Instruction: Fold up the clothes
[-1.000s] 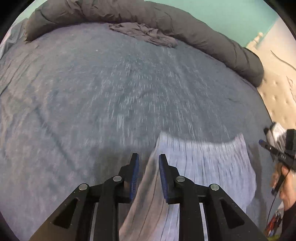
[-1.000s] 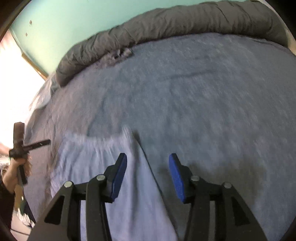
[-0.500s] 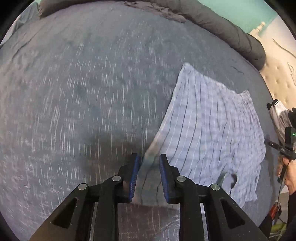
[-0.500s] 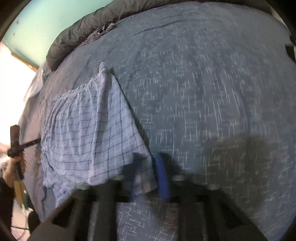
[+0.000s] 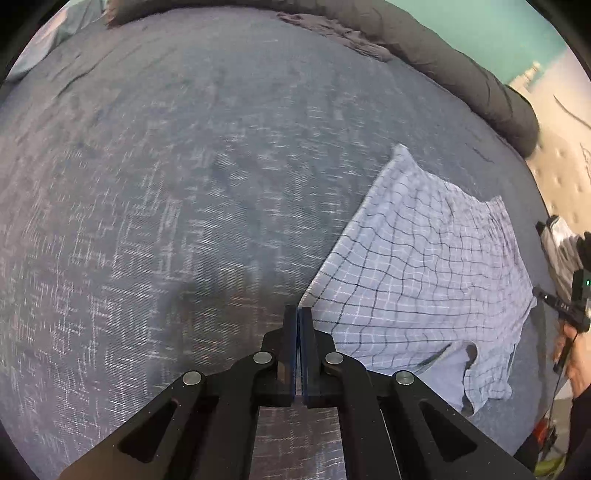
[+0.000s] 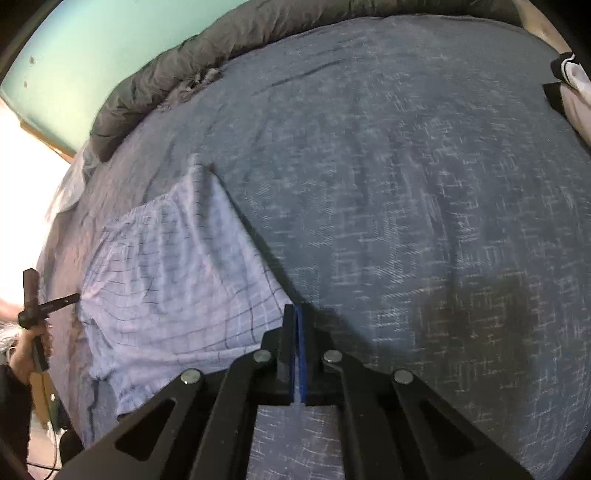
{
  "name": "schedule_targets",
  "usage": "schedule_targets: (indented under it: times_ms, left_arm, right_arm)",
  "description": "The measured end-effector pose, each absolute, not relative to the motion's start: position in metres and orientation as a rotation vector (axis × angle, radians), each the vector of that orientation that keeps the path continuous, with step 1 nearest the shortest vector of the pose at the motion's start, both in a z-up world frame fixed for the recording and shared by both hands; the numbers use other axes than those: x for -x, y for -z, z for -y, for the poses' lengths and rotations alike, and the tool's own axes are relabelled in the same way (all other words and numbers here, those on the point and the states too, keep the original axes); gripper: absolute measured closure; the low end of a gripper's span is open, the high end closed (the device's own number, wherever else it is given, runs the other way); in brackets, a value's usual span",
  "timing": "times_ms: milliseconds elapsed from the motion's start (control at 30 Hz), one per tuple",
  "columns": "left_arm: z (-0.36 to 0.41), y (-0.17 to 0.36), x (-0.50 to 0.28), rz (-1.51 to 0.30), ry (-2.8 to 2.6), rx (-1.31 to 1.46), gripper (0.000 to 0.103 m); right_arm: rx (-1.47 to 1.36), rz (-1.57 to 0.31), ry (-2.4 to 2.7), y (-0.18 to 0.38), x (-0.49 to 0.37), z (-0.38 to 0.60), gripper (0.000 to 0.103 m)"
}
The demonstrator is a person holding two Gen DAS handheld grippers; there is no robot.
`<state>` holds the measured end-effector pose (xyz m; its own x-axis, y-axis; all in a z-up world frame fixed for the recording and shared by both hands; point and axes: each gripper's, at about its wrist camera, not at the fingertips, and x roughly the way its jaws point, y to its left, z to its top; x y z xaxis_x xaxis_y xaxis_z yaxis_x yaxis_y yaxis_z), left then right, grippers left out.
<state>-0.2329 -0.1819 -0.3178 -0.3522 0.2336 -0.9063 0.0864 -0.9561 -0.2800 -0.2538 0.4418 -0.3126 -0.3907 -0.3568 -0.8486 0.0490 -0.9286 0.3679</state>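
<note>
Now that your left gripper [image 5: 297,314] and right gripper [image 6: 295,314] have both pinched the checked shorts [image 5: 424,266] at lower-frame corners, you can likely lift and fold.

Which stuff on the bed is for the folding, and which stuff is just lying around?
For the folding:
- checked shorts, spread flat on the blue bedspread
- left gripper, shut at one corner of the shorts
- right gripper, shut at the other corner

Just lying around:
- rolled grey duvet along the far edge
- crumpled grey garment beside it
</note>
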Motion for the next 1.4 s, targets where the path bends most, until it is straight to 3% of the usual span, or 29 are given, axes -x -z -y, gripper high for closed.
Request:
schedule_targets:
  times_ms: [200,400,433,500,533,667,833,1033,1400]
  left_arm:
    - [0.19,0.322,0.233,0.48,-2.449,1.762,0.102]
    - [0.19,0.313,0.229,0.451,-2.465,1.761,0.1]
    - [0.191,0.309,0.227,0.445,-2.483,1.762,0.098]
    - [0.189,0.296,0.213,0.427,-2.515,1.733,0.079]
    - [0.188,0.289,0.205,0.417,-2.53,1.715,0.078]
    - [0.165,0.268,0.184,0.425,-2.487,1.642,0.078]
    - [0.085,0.273,0.166,0.521,-2.285,1.605,0.077]
    - [0.012,0.298,0.164,0.457,-2.201,1.608,0.077]
    - [-0.003,0.319,0.193,0.467,-2.268,1.604,0.078]
  right_arm:
    - [-1.574,0.478,2.421,0.316,0.259,-0.45,0.102]
    - [-1.594,0.402,2.436,0.309,0.26,-0.44,0.101]
    - [-1.588,0.404,2.45,0.306,0.259,-0.44,0.101]
    - [-1.558,0.426,2.472,0.297,0.247,-0.447,0.097]
    - [-1.535,0.446,2.491,0.291,0.242,-0.449,0.095]
    - [-1.477,0.445,2.483,0.275,0.232,-0.44,0.074]
    - [-1.476,0.402,2.42,0.267,0.218,-0.414,0.073]
    - [-1.449,0.395,2.336,0.261,0.193,-0.396,0.073]
    - [-1.42,0.429,2.315,0.25,0.178,-0.398,0.071]
